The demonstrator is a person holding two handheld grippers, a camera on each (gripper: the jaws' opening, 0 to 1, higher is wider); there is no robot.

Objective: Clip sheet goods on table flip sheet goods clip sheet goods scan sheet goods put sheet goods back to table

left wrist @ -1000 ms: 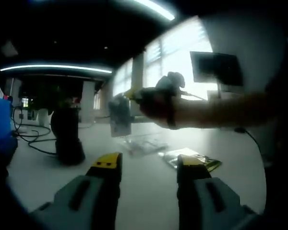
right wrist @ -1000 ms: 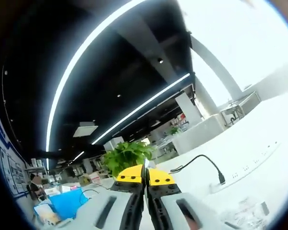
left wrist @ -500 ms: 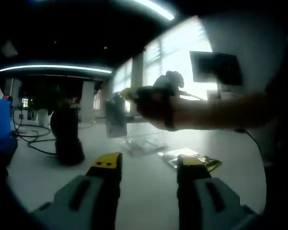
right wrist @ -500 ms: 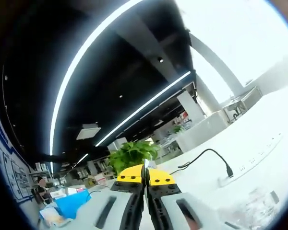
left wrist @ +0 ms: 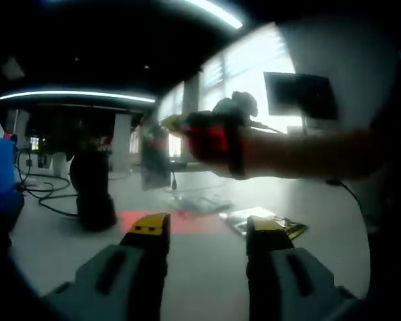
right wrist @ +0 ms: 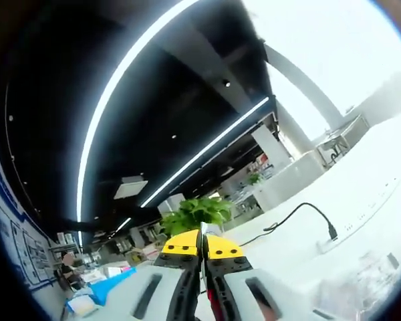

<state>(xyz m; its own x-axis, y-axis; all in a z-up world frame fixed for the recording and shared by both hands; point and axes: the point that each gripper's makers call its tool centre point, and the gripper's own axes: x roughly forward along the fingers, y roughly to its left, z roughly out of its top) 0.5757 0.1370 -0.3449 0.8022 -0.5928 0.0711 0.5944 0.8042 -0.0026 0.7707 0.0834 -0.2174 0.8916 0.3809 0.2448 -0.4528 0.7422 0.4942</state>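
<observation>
- A white tabletop [left wrist: 207, 267] is seen in a dim office
- A sheet pack [left wrist: 156, 158] is held above it, clamped by the right gripper [right wrist: 201, 244], over a red glow [left wrist: 177, 223] beside the black scanner [left wrist: 93, 190]
- A green packet [left wrist: 267, 221] lies nearby
- The left gripper [left wrist: 202, 231] is spread apart, grasping nothing

No legible text, label, brand, number or sign is recorded in either view. In the left gripper view the sheet goods [left wrist: 155, 160] held up above the worktop [left wrist: 207, 261] are dark against the window light and blurred, so any print on them cannot be read; the green packet [left wrist: 264, 221] lying on the worktop shows a patterned face, but no characters can be made out. In the right gripper view the blue wall panels [right wrist: 17, 241] at the left edge carry framed markings too small and distorted to read, and the items on the distant desks [right wrist: 113, 267] are likewise too small to make out.
</observation>
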